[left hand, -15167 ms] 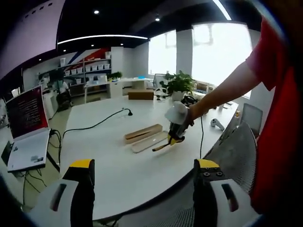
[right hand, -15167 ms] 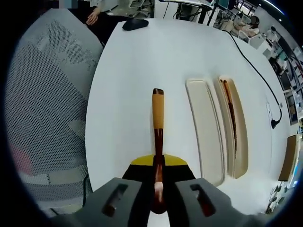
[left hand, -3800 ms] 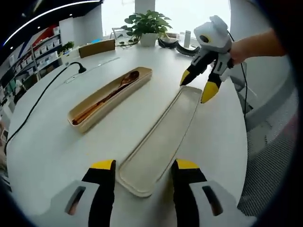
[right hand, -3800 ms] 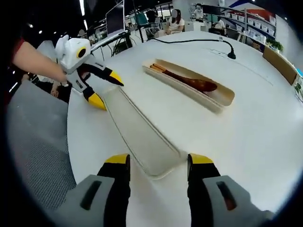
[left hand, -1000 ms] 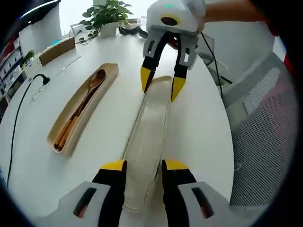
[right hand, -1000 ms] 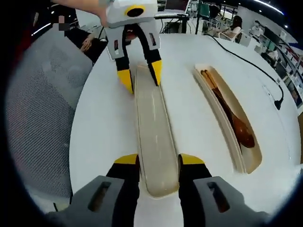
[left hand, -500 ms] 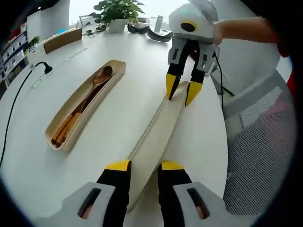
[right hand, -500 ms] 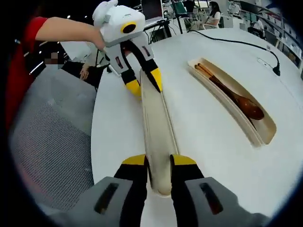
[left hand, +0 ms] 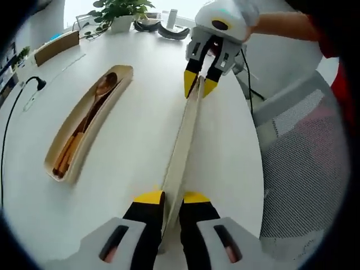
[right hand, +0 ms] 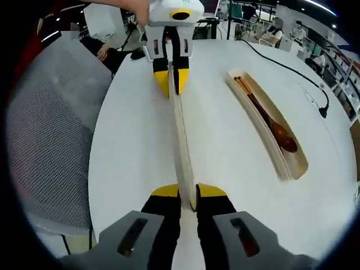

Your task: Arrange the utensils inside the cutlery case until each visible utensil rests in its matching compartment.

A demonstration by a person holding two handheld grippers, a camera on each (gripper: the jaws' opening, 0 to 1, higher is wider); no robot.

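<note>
**Lid pinched at both ends, ready to go on the case**

You hold the lid on edge between your two hands. Your left hand-held gripper is clamped narrow on its near end; in the left gripper view your right hand-held gripper pinches the far end at about 12 o'clock. A grip at each end keeps so long and thin a piece from sagging or twisting.

The case lies on the white bench at about 10 o'clock, well apart from the lid. The wooden spoon and chopsticks rest inside it, side by side. Judging from that, only covering the case remains.
</note>
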